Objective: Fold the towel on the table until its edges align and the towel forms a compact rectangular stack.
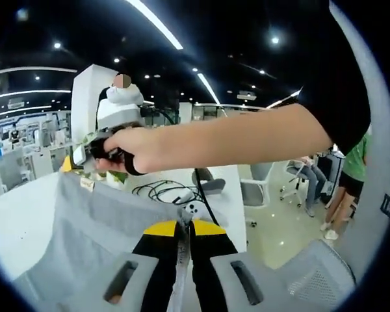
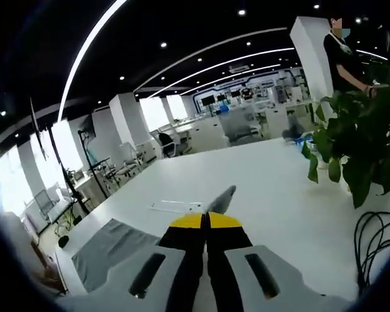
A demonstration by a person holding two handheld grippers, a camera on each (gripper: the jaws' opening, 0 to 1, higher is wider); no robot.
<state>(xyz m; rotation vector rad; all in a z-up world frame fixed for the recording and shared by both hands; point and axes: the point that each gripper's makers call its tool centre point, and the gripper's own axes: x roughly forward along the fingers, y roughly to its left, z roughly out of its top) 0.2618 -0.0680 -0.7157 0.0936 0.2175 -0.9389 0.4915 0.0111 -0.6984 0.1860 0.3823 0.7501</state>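
The grey towel (image 1: 84, 224) hangs stretched over the white table (image 1: 26, 208). My left gripper (image 1: 184, 226) is shut on its near edge, with the cloth running down between the yellow-tipped jaws. A hand holds the right gripper (image 1: 84, 159) at the towel's far upper corner. In the right gripper view, my right gripper (image 2: 208, 221) is shut on a small towel corner (image 2: 222, 199) that sticks up past the tips. The rest of the towel (image 2: 110, 250) droops at lower left above the table (image 2: 273, 188).
Black cables (image 1: 166, 190) lie on the table beyond the towel, also seen as cables (image 2: 377, 240) at the right. A leafy plant (image 2: 357, 143) stands at the table's right. A thin white strip (image 2: 175, 207) lies ahead. Office chairs (image 1: 253, 185) and people (image 1: 351, 175) are off to the side.
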